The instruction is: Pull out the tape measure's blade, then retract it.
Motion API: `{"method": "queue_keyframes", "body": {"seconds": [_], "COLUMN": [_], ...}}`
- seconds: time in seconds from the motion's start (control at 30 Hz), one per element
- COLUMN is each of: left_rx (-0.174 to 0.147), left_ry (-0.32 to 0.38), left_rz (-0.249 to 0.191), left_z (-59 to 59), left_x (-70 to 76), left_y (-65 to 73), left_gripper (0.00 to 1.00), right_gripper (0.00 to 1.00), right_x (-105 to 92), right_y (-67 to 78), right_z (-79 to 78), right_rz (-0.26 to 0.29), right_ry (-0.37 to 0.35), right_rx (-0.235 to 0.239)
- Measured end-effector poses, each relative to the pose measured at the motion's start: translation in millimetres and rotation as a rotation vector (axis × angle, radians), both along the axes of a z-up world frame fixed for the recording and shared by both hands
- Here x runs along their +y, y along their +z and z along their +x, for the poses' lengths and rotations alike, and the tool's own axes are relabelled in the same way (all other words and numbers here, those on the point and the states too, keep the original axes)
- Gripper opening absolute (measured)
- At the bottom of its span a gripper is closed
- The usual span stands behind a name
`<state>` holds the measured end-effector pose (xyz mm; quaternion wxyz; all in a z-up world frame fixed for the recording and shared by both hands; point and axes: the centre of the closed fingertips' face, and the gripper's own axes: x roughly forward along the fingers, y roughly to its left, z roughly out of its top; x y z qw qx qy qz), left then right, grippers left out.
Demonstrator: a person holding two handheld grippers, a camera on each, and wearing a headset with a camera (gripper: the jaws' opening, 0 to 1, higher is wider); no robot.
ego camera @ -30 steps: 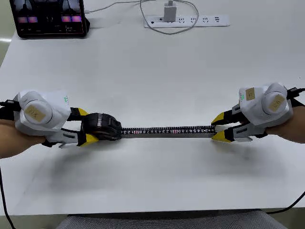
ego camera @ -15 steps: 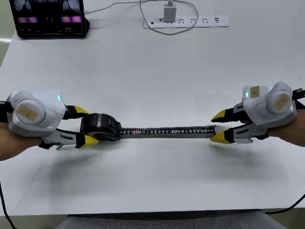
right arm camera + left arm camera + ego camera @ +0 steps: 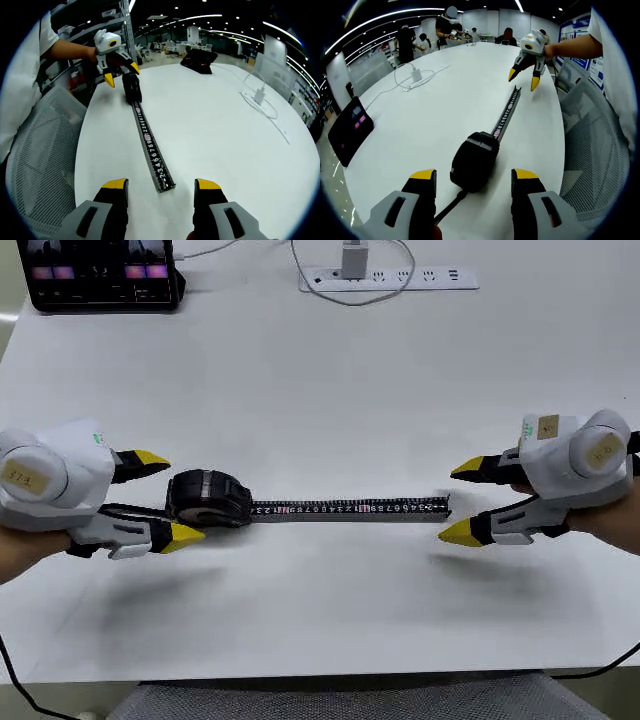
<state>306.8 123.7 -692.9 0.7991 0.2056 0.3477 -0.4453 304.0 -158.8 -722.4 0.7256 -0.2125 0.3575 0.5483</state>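
With left tool (image 3: 168, 495) and right tool (image 3: 460, 502) both parted, empty, risks loose blade (image 3: 350, 508) between them whipping into tape measure (image 3: 208, 498).

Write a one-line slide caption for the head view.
Tape measure case on the table, blade extended; left gripper open at the case, right gripper open at the blade tip.

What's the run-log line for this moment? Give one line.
blade: extended, flat on table | left gripper: open, fingers flanking case | right gripper: open, clear of blade tip
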Motion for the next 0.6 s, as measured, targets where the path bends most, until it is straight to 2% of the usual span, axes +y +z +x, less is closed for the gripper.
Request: {"method": "queue_keyframes", "body": {"seconds": [0.1, 0.4, 0.6], "left_rx": [-0.004, -0.013, -0.023], "left_ry": [0.018, 0.057, 0.088], "left_rz": [-0.014, -0.035, -0.05], "left_z": [-3.0, -9.6, -16.9], "left_x": [1.3, 0.5, 6.0], "left_y": [2.0, 4.3, 5.5], "left_gripper": [0.6, 0.65, 0.65], "right_gripper": [0.54, 0.6, 0.64], "right_x": [3.4, 4.9, 4.0], "right_y": [8.3, 14.1, 20.0], "right_z": [-0.9, -3.1, -6.4], "right_rz": [0.03, 0.03, 0.052], "right_ry": [-0.021, -0.049, -0.092], "right_rx": [-0.006, -0.027, -0.039]}}
